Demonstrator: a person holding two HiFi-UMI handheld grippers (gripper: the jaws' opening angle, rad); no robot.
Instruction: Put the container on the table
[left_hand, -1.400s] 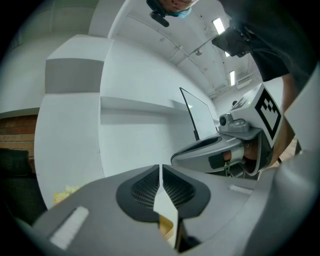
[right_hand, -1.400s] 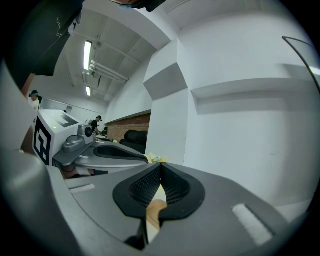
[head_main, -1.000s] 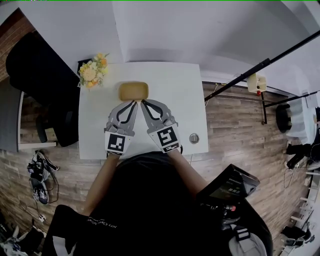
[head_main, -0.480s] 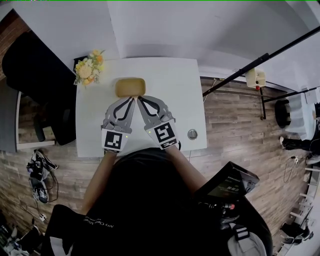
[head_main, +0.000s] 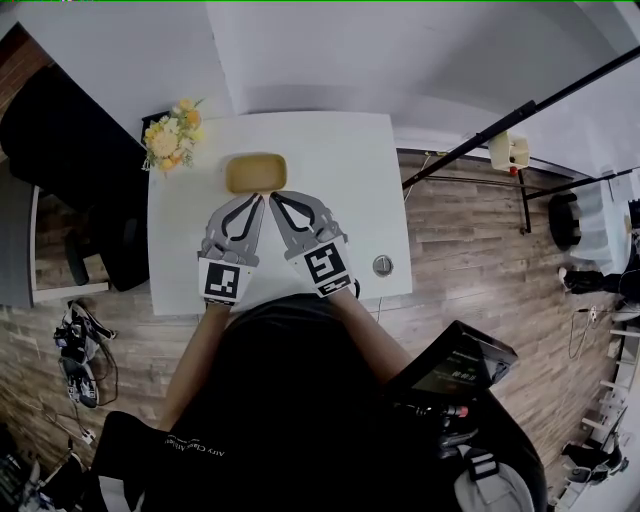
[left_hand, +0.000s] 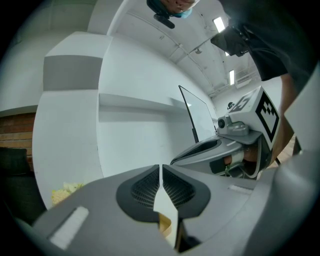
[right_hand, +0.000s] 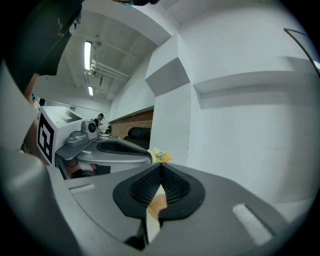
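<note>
Just ahead of our two sets of jaw tips, the container (head_main: 256, 172) sits flat on the white table (head_main: 340, 160). It is a shallow tan oval dish lying crosswise to the jaws. We hold the left gripper (head_main: 262, 198) and the right gripper (head_main: 274, 197) side by side, angled inward so that their tips nearly meet close to the container's near rim. From the head view we cannot tell whether either tip touches it.

The left gripper's jaws are pressed together at their tips, with nothing between them. Below the point where they meet a narrow wedge opens, and a sliver of tan shows through it. The right gripper's jaws are likewise closed tight, face against face and empty, and the same tan shows through the slit beneath them.

Beyond the left jaws and off to their left, a bunch of yellow and orange flowers (head_main: 168, 138) stands at the table's far corner. Behind the right jaws and to their right, a small round grey object (head_main: 382, 265) lies near the table's edge. Each gripper view catches the other gripper close alongside.
</note>
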